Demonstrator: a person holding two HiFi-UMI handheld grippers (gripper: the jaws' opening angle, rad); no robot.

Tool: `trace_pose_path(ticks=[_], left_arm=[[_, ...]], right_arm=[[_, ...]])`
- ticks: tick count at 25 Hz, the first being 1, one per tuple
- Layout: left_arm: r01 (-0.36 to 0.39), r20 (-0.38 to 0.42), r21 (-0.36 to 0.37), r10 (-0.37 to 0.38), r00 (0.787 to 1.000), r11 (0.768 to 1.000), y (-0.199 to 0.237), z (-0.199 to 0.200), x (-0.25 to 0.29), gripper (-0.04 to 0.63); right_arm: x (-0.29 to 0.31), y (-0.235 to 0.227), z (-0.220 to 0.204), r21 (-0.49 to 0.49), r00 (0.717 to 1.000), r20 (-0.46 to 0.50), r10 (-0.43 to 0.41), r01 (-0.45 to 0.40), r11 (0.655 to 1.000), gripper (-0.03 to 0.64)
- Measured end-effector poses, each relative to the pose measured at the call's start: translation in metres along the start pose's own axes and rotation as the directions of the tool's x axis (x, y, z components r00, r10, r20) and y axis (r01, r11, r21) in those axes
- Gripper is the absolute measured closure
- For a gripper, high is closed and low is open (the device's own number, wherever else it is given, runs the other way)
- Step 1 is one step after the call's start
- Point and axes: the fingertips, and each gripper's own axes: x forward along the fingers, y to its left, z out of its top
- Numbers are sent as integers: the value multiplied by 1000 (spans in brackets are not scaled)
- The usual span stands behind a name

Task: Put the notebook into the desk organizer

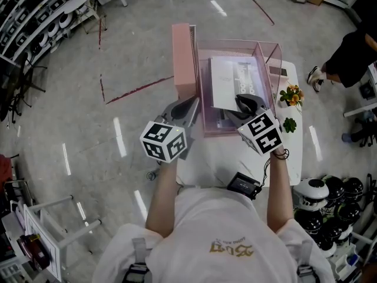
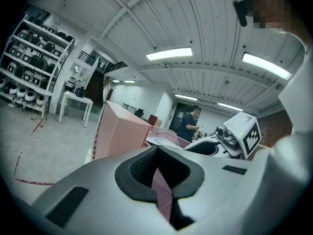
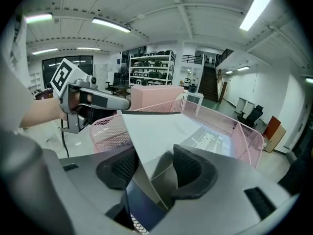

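A pink mesh desk organizer (image 1: 235,42) stands on the white table (image 1: 218,158). A white notebook (image 1: 232,81) leans inside it, tilted, its near corner low. My left gripper (image 1: 192,106) is shut on the organizer's left mesh wall (image 2: 161,192), the pads (image 2: 139,168) pressing the mesh. My right gripper (image 1: 247,103) is at the notebook's near corner. In the right gripper view the notebook (image 3: 166,126) runs between the jaws of the right gripper (image 3: 154,168); the right pad (image 3: 188,168) stands off the cover, so the jaws are open around it.
A tall pink box (image 1: 182,58) stands against the organizer's left side. Small potted flowers (image 1: 292,95) and a green plant (image 1: 289,124) sit at the table's right edge. A black device (image 1: 244,184) lies at the near edge. A person (image 1: 353,52) stands far right.
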Motion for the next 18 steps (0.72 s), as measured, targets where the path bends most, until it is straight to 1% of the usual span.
trace_pose_path(ticks=[2,6,9,11,15,18], left_arm=[[1,-1,-2,-1,1000,1000,0,1,0,580],[9,-3,-9,-9,1000,1000,0,0,0,581],[13,-5,-15,-13,1000,1000,0,-1,1,581],[15,-4,-22,-15,1000,1000,0,0,1,581],[13,-5,-27,-13,1000,1000,0,-2,1,581],[10,-9,-27,-10,1000,1000,1,-4,0,581]], right_arm=[[0,1,0,3,1000,-4,14,-14,1000,393],[0,2,-1,14,999,-12,52,-52,999,345],[-2,11,0,21,993,-6,116,-116,993,270],[-2,16,3,23,990,9,140,-140,990,262],[-1,15,4,26,992,25,122,-123,992,262],[-2,16,4,49,993,51,111,-113,992,264]])
